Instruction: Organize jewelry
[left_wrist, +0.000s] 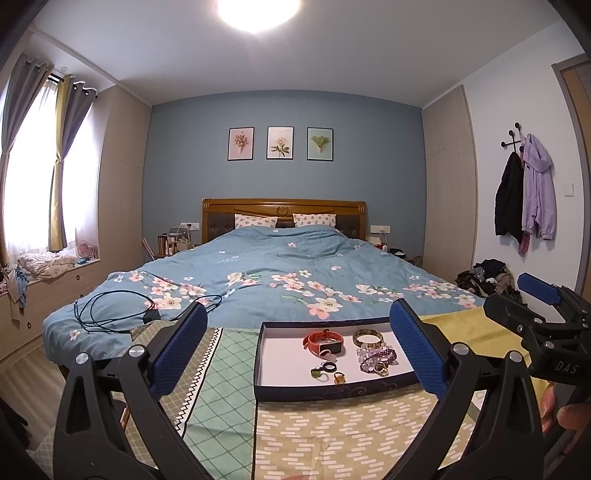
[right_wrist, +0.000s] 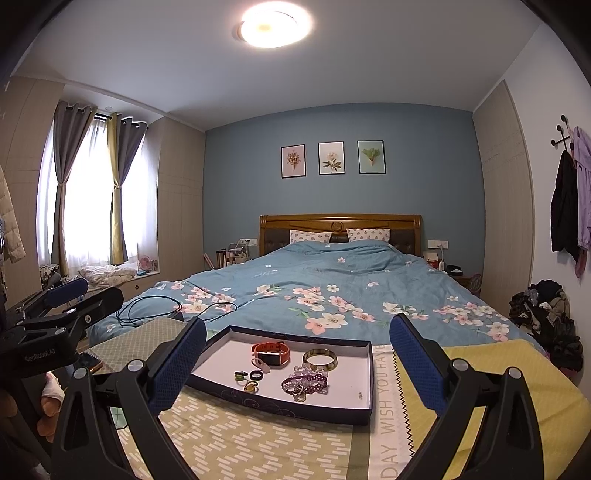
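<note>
A shallow dark-walled tray (right_wrist: 284, 404) sits on a patchwork cloth (right_wrist: 258, 443) at the foot of the bed (right_wrist: 332, 280), and all the jewelry in view lies inside it: an orange-strapped watch (right_wrist: 271, 352) toward the back, a gold bangle (right_wrist: 320, 359) just beside it, a tangle of purple bead bracelets (right_wrist: 306, 382) with a ring or two resting against them, a few small rings (right_wrist: 248, 380) near the front left, and one tiny piece (right_wrist: 360, 395) alone by the right wall. The left claw (left_wrist: 306, 349) and the right claw (right_wrist: 295, 363) both hang back from the tray, each with its blue pads spread wide, holding nothing and touching nothing. This scene fits two stages equally: the pieces may be loosely gathered and awaiting sorting into groups, or they may already be laid where they belong with both claws drawn clear. The pictures do not settle which, so no particular pick can be named. If any piece is to be handled, my judgement is that the rings and the tiny stray piece call for a narrow, careful pinch low against the tray floor, while the bead tangle may drag its neighbours along when lifted.
</note>
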